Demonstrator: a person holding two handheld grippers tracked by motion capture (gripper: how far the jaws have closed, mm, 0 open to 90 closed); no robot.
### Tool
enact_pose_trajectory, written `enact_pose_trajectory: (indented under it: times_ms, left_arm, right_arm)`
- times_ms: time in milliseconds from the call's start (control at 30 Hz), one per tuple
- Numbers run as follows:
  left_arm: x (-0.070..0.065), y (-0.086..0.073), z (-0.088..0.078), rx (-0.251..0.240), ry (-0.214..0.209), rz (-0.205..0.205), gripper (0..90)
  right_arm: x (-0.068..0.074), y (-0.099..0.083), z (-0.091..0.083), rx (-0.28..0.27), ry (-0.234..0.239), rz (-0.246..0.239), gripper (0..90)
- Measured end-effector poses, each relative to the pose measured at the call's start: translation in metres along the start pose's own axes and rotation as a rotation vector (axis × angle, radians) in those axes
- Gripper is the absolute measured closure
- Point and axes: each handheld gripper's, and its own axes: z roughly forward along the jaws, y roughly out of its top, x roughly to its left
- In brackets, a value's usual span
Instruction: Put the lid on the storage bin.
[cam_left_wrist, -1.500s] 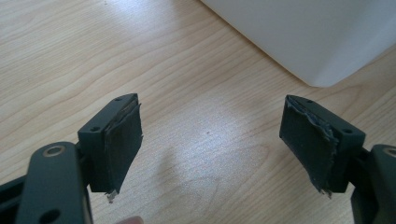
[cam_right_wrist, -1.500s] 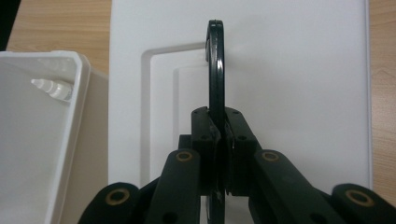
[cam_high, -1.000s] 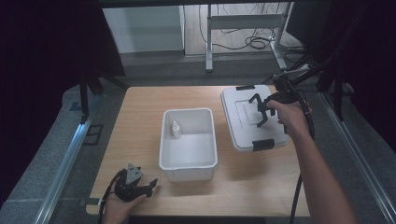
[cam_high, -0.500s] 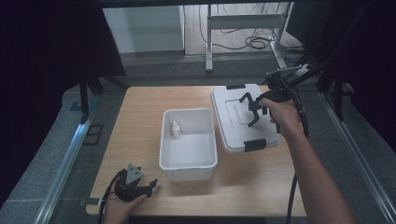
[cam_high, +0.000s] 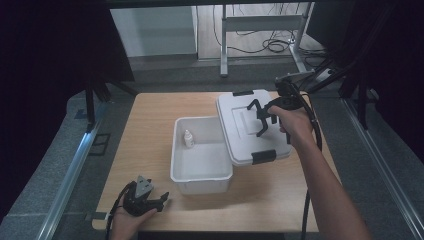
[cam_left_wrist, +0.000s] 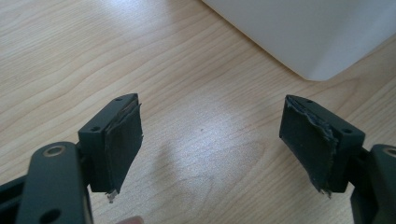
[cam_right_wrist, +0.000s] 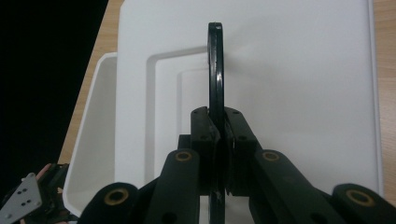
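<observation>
I have the right tongs (cam_high: 260, 119) clenched on the black handle (cam_right_wrist: 215, 70) of the white lid (cam_high: 250, 127); in the right gripper view both pads press flat against the thin handle, which stands edge-on between them. The lid is lifted off the tabletop (cam_high: 150, 135) and hangs tilted, its near-left corner overlapping the right rim of the open white bin (cam_high: 200, 172). Black latches show on the lid: one at its far edge (cam_high: 243, 93), one at its near edge (cam_high: 263, 156). Compared with the frame a second back, the lid has come leftward toward the bin; it then lay flat to the bin's right, well apart from it.

The bin sits mid-tabletop, open side up. Inside, a small white bottle (cam_high: 188, 139) stands upright against the far-left corner.

Left tongs (cam_high: 159, 201) rest near the front-left edge of the tabletop, released: in the left gripper view (cam_left_wrist: 210, 140) the jaws stand wide apart with only bare wood between them. A corner of the bin (cam_left_wrist: 317, 51) shows beyond, not touching the pads. The left hand (cam_high: 131, 215) holds its place, unchanged from the earlier frames.

In the right gripper view the left tongs (cam_right_wrist: 32, 200) show far off at the lower left, beside the bin wall (cam_right_wrist: 88, 140).
</observation>
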Motion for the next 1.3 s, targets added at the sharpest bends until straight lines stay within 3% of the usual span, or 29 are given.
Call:
enact_pose_trajectory:
  times_ms: [300, 533, 933, 1300]
  left_arm:
    - [-0.001, 0.000, 0.001, 0.000, 0.001, 0.004, 21.4]
    - [-0.003, 0.000, 0.001, -0.002, 0.000, 0.007, 21.4]
    - [-0.005, 0.001, 0.002, 0.001, -0.009, 0.017, 21.5]
    - [-0.005, 0.006, 0.002, -0.012, -0.024, 0.033, 21.5]
  right_arm:
    - [0.020, -0.003, 0.009, 0.012, 0.024, 0.003, 84.8]
    - [0.045, -0.008, 0.021, 0.028, 0.038, 0.008, 84.9]
    - [0.063, -0.014, 0.042, 0.051, 0.043, 0.008, 84.8]
    - [0.093, -0.022, 0.056, 0.044, 0.036, 0.066, 84.9]
